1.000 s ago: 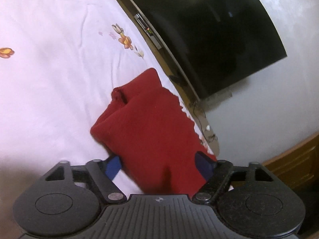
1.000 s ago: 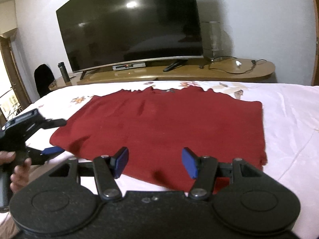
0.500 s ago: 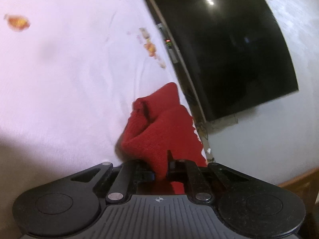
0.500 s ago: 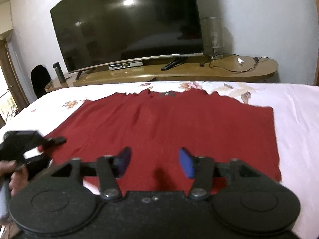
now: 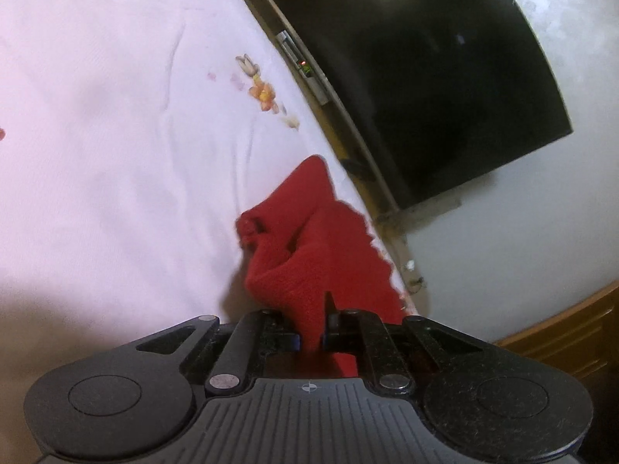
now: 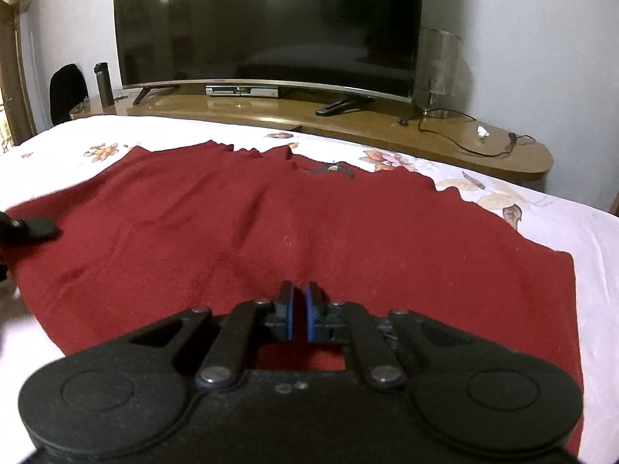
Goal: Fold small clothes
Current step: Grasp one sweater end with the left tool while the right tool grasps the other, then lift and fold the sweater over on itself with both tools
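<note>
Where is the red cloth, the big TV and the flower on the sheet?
red cloth point(image 6: 271, 232), right wrist view, middle of the spread fabric.
TV point(image 6: 267, 19), right wrist view, dark screen.
flower point(image 5: 263, 92), left wrist view, orange petals.

left tool cut off at frame edge

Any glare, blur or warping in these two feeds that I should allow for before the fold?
Left wrist: the television bends under strong fisheye, with two lamp glints on its screen; the red garment is sharp. Right wrist: lamp glare on the screen, the left gripper at frame edge smeared, and the bed sheet bright but readable.
</note>
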`<state>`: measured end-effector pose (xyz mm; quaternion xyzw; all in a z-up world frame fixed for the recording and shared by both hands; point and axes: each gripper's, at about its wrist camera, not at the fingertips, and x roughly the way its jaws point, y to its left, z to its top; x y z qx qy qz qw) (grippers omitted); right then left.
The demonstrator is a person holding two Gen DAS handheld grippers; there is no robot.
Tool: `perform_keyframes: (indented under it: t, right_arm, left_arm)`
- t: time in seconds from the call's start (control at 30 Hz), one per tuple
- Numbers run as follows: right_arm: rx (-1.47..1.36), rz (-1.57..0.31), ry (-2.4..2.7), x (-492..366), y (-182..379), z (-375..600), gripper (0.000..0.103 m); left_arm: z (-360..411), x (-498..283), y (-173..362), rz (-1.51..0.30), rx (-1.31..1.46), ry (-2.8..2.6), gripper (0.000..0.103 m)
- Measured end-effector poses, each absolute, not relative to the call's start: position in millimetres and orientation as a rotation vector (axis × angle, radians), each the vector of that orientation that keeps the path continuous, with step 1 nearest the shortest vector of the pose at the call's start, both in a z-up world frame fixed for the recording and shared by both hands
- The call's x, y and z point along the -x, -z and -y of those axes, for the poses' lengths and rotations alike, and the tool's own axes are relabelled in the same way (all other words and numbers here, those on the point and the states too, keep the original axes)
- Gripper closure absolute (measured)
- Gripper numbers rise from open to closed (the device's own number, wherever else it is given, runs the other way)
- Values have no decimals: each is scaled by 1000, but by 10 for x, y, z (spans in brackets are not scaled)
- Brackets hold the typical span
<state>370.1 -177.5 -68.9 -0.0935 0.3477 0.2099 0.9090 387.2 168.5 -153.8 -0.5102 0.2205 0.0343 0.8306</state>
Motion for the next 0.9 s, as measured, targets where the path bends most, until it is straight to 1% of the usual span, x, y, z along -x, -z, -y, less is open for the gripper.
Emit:
perform_keyframes:
  t: [0.07, 0.17, 0.3, 0.4, 0.43, 0.47, 0.5, 0.53, 0.6, 0.63, 0.67, 0.7, 0.73, 0.77, 0.8, 0.83, 0.9]
  right_arm:
    - [193, -716, -436, -3696, 677, 1778, 97]
    - [167, -722, -448, -3744, 673, 1806, 97]
    - [149, -741, -460, -3810, 668, 1820, 96]
    - [-21, -763, -478, -3853, 660, 2042, 95]
    - [-151, -758, -460, -3838, 624, 2239, 92]
    - [-284, -720, -418, -3765, 578, 2490, 83]
    - [-371, -688, -371, -3672, 543, 2723, 81]
    - [-436, -675, -334, -3588, 524, 2933, 79]
    - [-565, -660, -261, -3409, 527, 3375, 67]
    - [-617, -663, -218, -3323, 545, 3594, 66]
    - [-668, -668, -190, -3249, 568, 3787, 64]
    - [-716, -667, -178, -3181, 588, 3955, 54]
    - [-735, -662, -148, -3108, 584, 4097, 32]
    - [-738, -644, -123, -3035, 558, 4208, 24]
    - [-747, -622, -114, -2969, 528, 4303, 24]
    - [-770, -604, -115, -2913, 506, 4378, 24]
    - [-829, -588, -155, -2839, 471, 4475, 30]
  left_arm:
    - [-1629, -3890, 1409, -429, 1042, -52, 94]
    - [-1425, -3982, 1110, -403, 902, 1, 94]
    - [-931, -4200, 442, -359, 634, 167, 94]
    - [-360, -4474, 71, -415, 423, 347, 94]
    - [-138, -4561, 15, -444, 347, 399, 94]
    - [78, -4640, 2, -474, 282, 447, 94]
    - [341, -4721, 33, -503, 222, 498, 94]
    - [554, -4800, 97, -537, 182, 538, 94]
    - [943, -4971, 344, -639, 149, 608, 94]
    - [1132, -5049, 517, -704, 133, 643, 94]
    - [1268, -5074, 634, -744, 105, 657, 90]
    - [1386, -5024, 710, -769, 76, 650, 82]
    - [1414, -4910, 700, -747, 78, 668, 50]
    - [1386, -4816, 636, -704, 113, 704, 23]
    - [1331, -4616, 533, -658, 150, 720, 20]
    - [1267, -4505, 432, -617, 173, 733, 19]
    - [981, -4378, 267, -534, 222, 756, 19]
